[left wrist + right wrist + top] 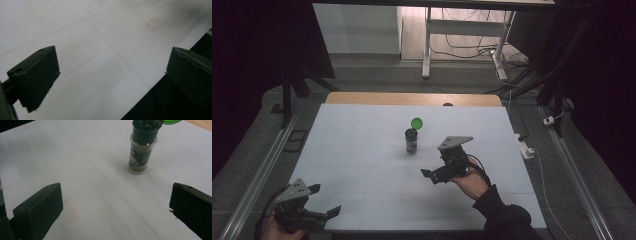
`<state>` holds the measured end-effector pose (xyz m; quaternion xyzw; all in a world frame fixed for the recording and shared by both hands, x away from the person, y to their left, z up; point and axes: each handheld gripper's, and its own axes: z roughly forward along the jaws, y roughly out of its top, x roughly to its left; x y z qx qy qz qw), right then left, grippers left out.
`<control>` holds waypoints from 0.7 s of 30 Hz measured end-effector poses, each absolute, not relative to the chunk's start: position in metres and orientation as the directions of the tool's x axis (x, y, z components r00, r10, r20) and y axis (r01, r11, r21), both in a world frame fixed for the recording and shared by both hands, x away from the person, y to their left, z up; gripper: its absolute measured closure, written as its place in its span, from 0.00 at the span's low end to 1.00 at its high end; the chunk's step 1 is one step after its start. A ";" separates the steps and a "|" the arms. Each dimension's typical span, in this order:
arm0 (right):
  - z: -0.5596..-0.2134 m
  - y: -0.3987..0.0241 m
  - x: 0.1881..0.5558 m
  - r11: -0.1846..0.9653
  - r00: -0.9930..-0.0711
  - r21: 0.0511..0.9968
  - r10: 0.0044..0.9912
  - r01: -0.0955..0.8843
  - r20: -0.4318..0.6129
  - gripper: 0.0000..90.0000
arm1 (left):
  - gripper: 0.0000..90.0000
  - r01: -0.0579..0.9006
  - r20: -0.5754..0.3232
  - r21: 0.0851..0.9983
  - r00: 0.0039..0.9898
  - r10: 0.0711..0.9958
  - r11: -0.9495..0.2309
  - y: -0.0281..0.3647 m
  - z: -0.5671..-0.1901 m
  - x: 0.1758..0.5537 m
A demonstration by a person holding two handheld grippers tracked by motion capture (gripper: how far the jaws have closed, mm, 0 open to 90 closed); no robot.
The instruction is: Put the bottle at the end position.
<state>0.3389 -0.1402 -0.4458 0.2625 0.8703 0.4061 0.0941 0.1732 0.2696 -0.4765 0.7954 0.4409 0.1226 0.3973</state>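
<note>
While my left gripper [323,200] idles at the near left corner of the white table [362,150], jaws spread wide over bare surface and part of the dark edge, the work falls to my right gripper [432,175]. Its jaws are also spread apart and hold nothing; it hovers low, a little nearer me and to the right of the spice jar [411,140].

I judge the step is to reach and take that jar, which stands upright near the table's middle with its green flip lid [416,123] hinged open. I want the jaws level on the glass body [139,155], below the dark cap, closing gently so it neither tips nor spills.

Nothing lies between gripper and jar. Farther off, a wooden strip [412,98] edges the table, then desk legs [428,45] and cables.
</note>
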 end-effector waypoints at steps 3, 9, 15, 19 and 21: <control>-0.444 -0.148 0.332 0.525 -0.840 0.759 0.540 0.384 0.051 0.00 | 0.00 0.604 -0.155 0.740 0.581 0.799 -0.296 0.270 -0.477 0.173; -0.440 -0.166 0.320 0.507 -0.827 0.766 0.559 0.395 0.056 0.00 | 0.00 0.604 -0.153 0.739 0.582 0.799 -0.298 0.269 -0.477 0.173; -0.437 -0.186 0.306 0.483 -0.808 0.775 0.586 0.406 0.058 0.00 | 0.00 0.605 -0.154 0.738 0.582 0.798 -0.299 0.269 -0.477 0.173; -0.437 -0.199 0.298 0.475 -0.795 0.776 0.604 0.415 0.056 0.00 | 0.00 0.606 -0.155 0.738 0.582 0.798 -0.299 0.269 -0.477 0.173; -0.437 -0.205 0.294 0.470 -0.788 0.778 0.614 0.418 0.053 0.00 | 0.00 0.606 -0.155 0.737 0.582 0.798 -0.299 0.269 -0.477 0.173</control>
